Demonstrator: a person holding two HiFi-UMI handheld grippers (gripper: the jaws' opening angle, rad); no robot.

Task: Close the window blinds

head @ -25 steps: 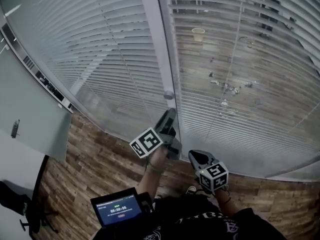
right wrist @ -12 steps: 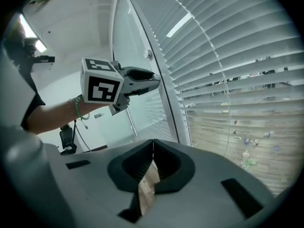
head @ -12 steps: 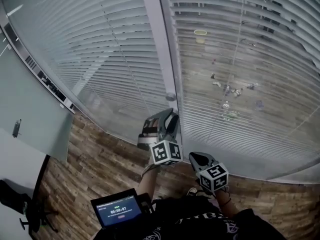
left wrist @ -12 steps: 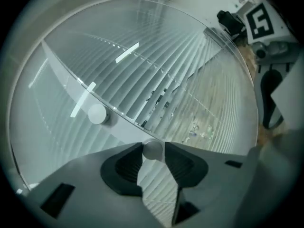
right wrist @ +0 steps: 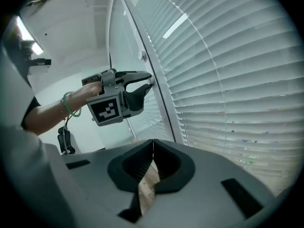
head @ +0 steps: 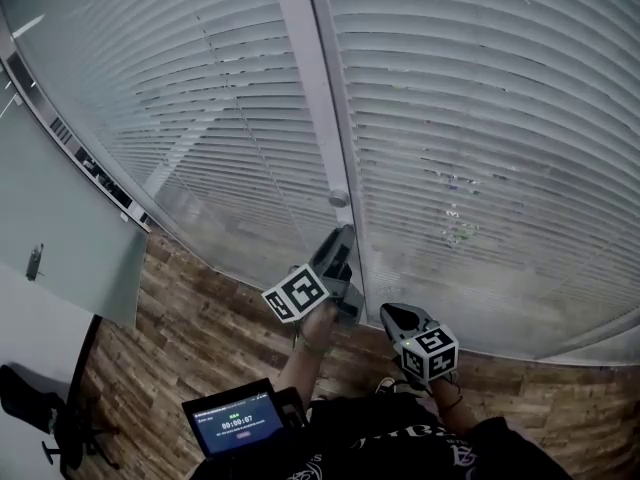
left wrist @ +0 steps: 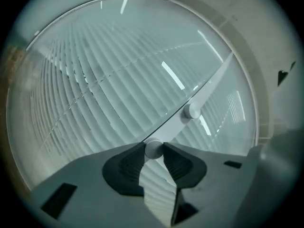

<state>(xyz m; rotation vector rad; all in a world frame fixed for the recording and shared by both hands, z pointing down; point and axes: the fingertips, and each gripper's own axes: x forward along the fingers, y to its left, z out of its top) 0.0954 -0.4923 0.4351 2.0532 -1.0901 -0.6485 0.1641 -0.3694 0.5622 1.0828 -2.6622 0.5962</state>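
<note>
Already the blinds [head: 480, 118] lie nearly flat behind the glass, their slats overlapping so that only a faint smudge of what lies beyond shows low on the right pane. The task looks close to done. They seem to be worked from a small round knob [left wrist: 153, 149] on the pale post [head: 305, 78] between the two panes. The left gripper [left wrist: 153, 145] has just been closing its jaws on that knob, which sits pinched between both pads (a second knob [left wrist: 192, 111] stands free a little farther along the post). The risk, as I judge it, is the grip: the knob is smooth and round, held only at the pad tips, so a further twist could let it slip or spin uselessly, leaving the slats short of shut. The right gripper [right wrist: 153, 144] hangs lower, fingers together on nothing, above the wooden floor [head: 190, 338].
</note>
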